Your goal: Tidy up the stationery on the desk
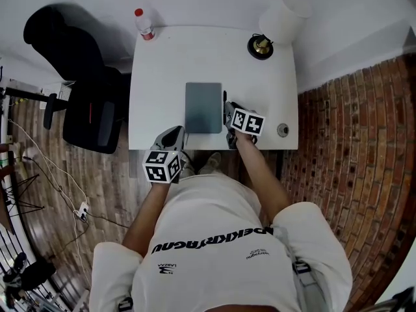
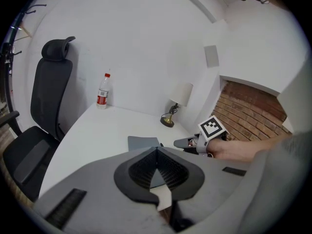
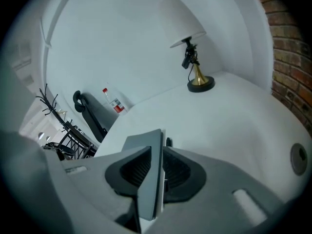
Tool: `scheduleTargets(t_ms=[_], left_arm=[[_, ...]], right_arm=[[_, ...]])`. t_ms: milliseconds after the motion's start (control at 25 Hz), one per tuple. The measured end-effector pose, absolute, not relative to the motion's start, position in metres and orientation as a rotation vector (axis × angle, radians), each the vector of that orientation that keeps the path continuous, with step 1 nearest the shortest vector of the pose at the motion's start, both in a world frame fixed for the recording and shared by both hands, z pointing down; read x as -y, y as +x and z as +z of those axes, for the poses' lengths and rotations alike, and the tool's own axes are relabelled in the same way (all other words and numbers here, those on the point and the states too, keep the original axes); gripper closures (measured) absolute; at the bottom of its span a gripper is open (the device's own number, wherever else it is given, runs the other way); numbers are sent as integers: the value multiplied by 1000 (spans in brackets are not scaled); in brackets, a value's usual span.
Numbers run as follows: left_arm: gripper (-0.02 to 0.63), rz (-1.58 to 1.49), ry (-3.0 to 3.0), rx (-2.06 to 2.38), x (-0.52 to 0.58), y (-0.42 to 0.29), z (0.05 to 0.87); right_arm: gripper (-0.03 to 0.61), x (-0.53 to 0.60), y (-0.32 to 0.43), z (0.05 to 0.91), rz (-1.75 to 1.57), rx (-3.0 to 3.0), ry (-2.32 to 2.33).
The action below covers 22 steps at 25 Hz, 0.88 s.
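A grey notebook (image 1: 203, 106) lies in the middle of the white desk (image 1: 175, 64). My right gripper (image 1: 228, 114) is at the notebook's right edge and is shut on it. In the right gripper view the grey cover (image 3: 146, 143) and white page edges run between the jaws of that gripper (image 3: 159, 155). My left gripper (image 1: 174, 136) hovers at the desk's front edge, just short of the notebook's near left corner. In its own view the left gripper (image 2: 157, 153) is shut with nothing held, and the notebook (image 2: 143, 142) lies beyond it.
A brass lamp (image 1: 261, 46) with a white shade stands at the back right, a plastic bottle (image 1: 143, 24) at the back left corner. A round cable hole (image 1: 283, 130) sits near the front right. A black office chair (image 1: 84, 103) stands left of the desk.
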<state>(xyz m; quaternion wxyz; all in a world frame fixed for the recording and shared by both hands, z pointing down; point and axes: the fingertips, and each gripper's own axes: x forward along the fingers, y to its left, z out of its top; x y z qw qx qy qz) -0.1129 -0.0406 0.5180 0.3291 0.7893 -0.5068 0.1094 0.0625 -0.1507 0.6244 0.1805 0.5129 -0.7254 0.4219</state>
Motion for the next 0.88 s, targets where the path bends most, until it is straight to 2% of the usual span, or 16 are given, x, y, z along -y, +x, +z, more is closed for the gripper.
scheduleTargets(t_ms=[440, 680, 880], left_arm=[[615, 277, 2180, 1344, 53, -93, 484], [616, 274, 2281, 1361, 62, -79, 464], [615, 250, 2316, 1369, 65, -71, 451]], right_arm=[[525, 129, 53, 525, 957, 2291, 1479], [577, 116, 52, 490, 857, 2379, 1542], [588, 104, 49, 467, 750, 2441, 1543]])
